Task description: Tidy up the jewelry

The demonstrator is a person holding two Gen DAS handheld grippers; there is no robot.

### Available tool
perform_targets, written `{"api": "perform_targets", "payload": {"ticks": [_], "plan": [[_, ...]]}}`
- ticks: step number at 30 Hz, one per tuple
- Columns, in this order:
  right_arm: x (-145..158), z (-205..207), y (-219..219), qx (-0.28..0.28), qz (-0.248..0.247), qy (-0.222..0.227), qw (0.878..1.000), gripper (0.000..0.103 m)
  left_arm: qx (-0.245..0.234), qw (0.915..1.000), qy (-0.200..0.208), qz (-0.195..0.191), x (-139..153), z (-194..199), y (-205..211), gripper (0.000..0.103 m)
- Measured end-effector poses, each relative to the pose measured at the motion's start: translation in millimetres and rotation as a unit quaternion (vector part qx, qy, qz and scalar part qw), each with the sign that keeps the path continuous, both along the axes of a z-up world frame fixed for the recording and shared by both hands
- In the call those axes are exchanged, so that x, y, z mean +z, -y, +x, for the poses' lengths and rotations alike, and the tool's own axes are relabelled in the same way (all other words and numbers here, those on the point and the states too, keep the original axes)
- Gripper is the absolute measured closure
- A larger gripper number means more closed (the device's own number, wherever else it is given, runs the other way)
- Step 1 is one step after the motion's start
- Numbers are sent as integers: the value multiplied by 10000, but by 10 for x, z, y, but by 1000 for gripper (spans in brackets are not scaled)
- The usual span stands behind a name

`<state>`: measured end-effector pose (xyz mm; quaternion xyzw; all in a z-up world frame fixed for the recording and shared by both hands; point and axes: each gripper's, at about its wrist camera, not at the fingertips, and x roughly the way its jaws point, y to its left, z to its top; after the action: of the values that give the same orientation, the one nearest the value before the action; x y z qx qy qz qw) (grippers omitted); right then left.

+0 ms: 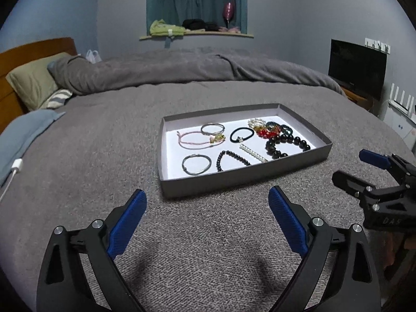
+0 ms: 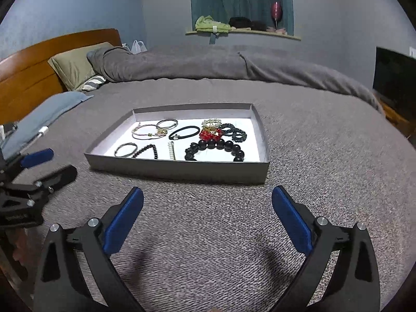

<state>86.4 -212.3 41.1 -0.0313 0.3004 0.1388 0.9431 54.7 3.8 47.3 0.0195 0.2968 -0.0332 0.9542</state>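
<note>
A shallow grey tray (image 1: 234, 179) (image 2: 182, 173) lies on the grey bedspread. It holds several pieces: a big black bead bracelet (image 1: 287, 144) (image 2: 215, 149), a small black bead bracelet (image 1: 230, 160), a red bead cluster (image 1: 265, 132) (image 2: 210, 134), a pink cord bracelet (image 1: 197, 140), silver bangles (image 1: 196, 163) (image 2: 126, 150), a black hair tie (image 1: 242, 134) (image 2: 184, 132) and a pearl strip (image 1: 253, 153). My left gripper (image 1: 208, 202) hovers open just in front of the tray with nothing between its fingers. My right gripper (image 2: 208, 201) is also open and empty, and shows at the right in the left wrist view (image 1: 353, 166).
The grey bedspread (image 1: 91, 156) stretches all around the tray. A rolled grey duvet (image 1: 182, 70) lies behind it, with pillows (image 1: 33, 85) and a wooden headboard at the left. A white charger cable (image 1: 15, 169) lies at the left edge. A dark screen (image 1: 356, 67) stands at the right.
</note>
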Motion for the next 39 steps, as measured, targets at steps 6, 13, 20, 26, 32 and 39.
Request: {"api": "perform_targets", "payload": {"ticks": [6,13,20,26,32,39], "plan": [[-108,33,-13,-13,-133,17,9999,6,9,10000,-34,-85,-48,47,-19,9],[-128,31,5,-80,-106,52,9999,6,23,10000,87,41,-30,-1,-12,8],[-127,22,-10,-91,-145,92,9998,6,10,10000,79,52,-28,-19,-20,8],[-135,10,-20,-100,-166,115,9997,6,13,10000,32,42,-53,-19,-24,8],[-138,14,-13,-98,-155,101,9998,6,-22,10000,12,69,-72,-17,-3,8],[-142,25,-13,-95,-155,90,9998,6,-21,10000,-7,48,-84,-5,7,8]]}}
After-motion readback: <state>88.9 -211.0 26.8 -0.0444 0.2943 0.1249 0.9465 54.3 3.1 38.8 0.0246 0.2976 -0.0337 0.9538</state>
